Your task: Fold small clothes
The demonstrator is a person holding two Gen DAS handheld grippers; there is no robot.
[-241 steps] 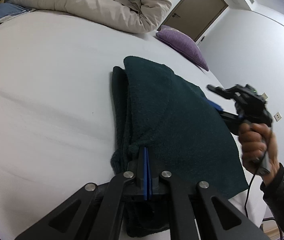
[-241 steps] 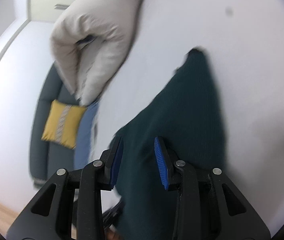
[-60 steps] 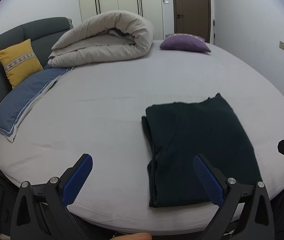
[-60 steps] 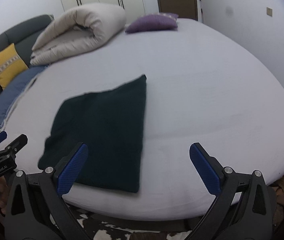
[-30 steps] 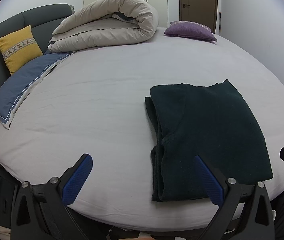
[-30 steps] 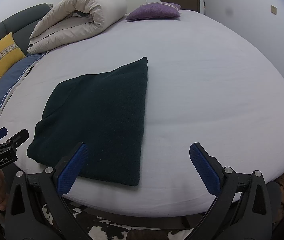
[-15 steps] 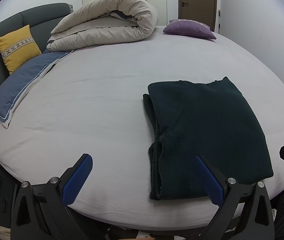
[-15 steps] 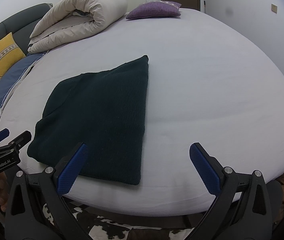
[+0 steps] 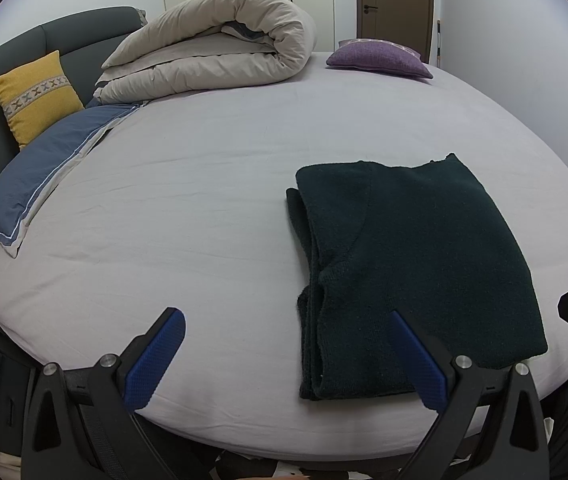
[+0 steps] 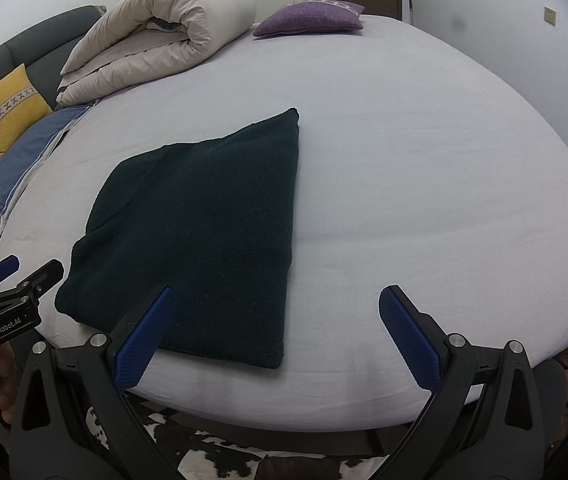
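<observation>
A dark green knitted garment lies folded flat near the front edge of the white bed; it also shows in the right wrist view. My left gripper is open and empty, held back from the bed's front edge, to the left of the garment's near end. My right gripper is open and empty, off the bed's edge, near the garment's front right corner. The left gripper also shows at the left edge of the right wrist view.
A rolled beige duvet, a purple pillow, a blue pillow and a yellow cushion lie at the far and left sides. A cowhide rug lies below the bed's edge.
Both grippers, shut and half open on the garment eight seconds ago, now stand wide open and drawn back. Over the last second the views barely shift.
</observation>
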